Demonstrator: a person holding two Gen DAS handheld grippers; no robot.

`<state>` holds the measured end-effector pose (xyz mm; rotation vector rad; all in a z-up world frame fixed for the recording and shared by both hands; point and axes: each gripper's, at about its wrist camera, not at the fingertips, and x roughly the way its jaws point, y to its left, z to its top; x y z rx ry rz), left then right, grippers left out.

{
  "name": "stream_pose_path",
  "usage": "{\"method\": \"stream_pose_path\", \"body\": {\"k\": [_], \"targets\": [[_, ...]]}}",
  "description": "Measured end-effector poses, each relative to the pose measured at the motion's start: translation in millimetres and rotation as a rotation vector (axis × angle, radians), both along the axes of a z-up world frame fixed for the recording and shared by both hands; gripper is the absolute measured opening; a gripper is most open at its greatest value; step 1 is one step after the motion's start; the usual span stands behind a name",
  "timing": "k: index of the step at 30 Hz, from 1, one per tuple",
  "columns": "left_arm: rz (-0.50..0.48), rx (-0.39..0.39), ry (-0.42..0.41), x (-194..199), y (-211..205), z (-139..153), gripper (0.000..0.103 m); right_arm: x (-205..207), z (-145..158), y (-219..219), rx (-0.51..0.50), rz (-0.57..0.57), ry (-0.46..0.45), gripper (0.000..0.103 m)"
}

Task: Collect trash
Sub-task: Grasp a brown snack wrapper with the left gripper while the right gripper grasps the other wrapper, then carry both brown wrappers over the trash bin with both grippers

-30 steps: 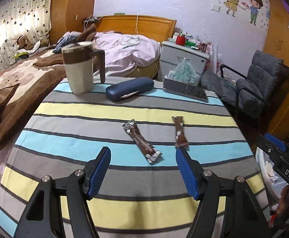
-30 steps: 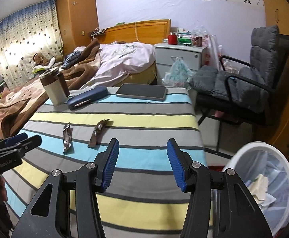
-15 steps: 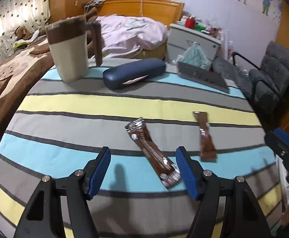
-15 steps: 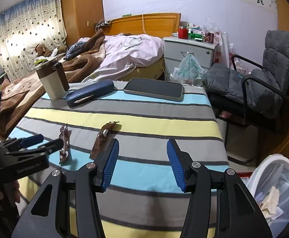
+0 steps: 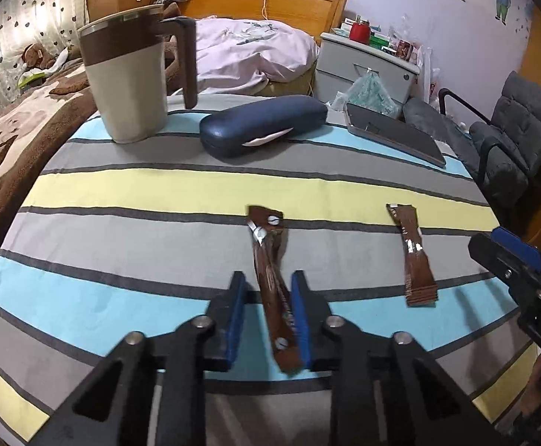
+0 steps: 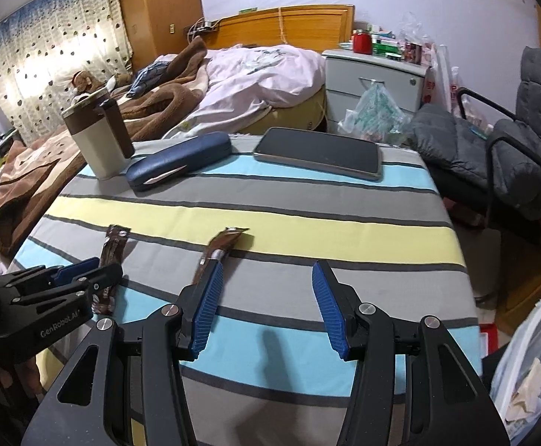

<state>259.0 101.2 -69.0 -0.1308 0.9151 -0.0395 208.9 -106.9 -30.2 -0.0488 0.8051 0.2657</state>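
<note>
Two brown snack wrappers lie on the striped tablecloth. My left gripper is low over the table and its jaws are closing on the left wrapper, which runs lengthwise between the blue pads. From the right wrist view, the left gripper shows nearly closed around that wrapper. The second wrapper lies free to the right. My right gripper hovers open, nothing between its fingers, its left fingertip beside the second wrapper.
At the table's far side stand a beige and brown mug, a dark blue glasses case and a tablet. A white bin holding paper sits on the floor at the right, near a grey chair.
The left gripper came forward and down over the left wrapper and its jaws went from wide to narrow around it. The right gripper advanced toward the second wrapper, still wide.
</note>
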Motion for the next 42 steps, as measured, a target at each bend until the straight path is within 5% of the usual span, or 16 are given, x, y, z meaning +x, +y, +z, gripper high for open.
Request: {"method": "stream_pose_path", "body": {"k": [18, 27, 42], "targets": [[0.011, -0.038, -0.006, 3, 18, -2, 0.022, 15, -20, 31, -0.035, 0.065, 0.079, 0.052], [0.006, -0.035, -0.01, 3, 17, -3, 0.022, 17, -24, 36, -0.047, 0.075, 0.104, 0.024], [-0.029, -0.019, -0.04, -14, 2, 10, 0.021, 6, -14, 27, -0.003, 0.051, 0.072, 0.019]]}}
